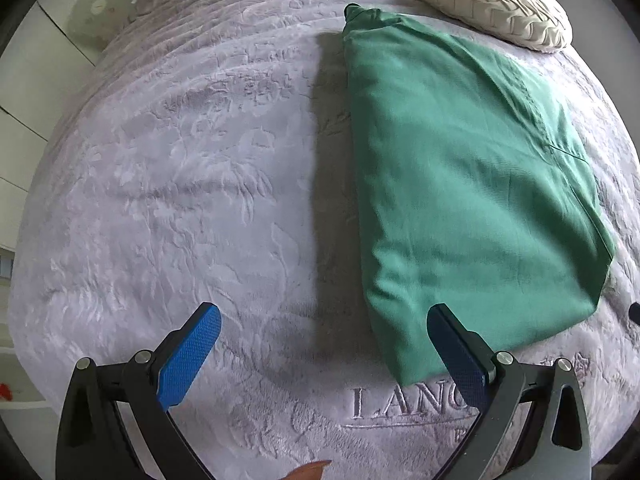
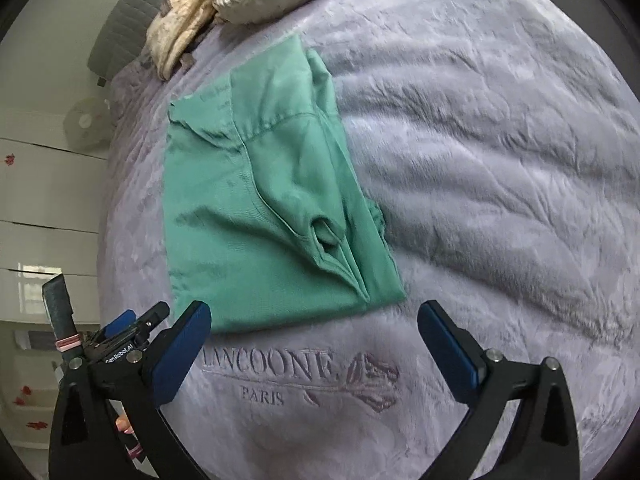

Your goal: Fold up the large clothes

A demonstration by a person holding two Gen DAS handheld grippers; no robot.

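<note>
Folded green garment [image 2: 276, 208] lies flat at twelve o'clock on the bed [image 2: 500, 160]; both tongs, left [image 1: 324, 356] and right [image 2: 314, 350], gape empty, released for the next fold.

Green garment [image 2: 276, 208]: matt woven cloth, smooth with soft creases. Bedspread [image 2: 500, 160]: plush grey-lilac fleece, embossed and embroidered; cushion [image 1: 488, 0]: pleated cream fabric with a slight sheen. Gripper pads [image 1: 190, 354]: blue textured rubbery facing on matt black plastic arms with bright metal pins.
</note>
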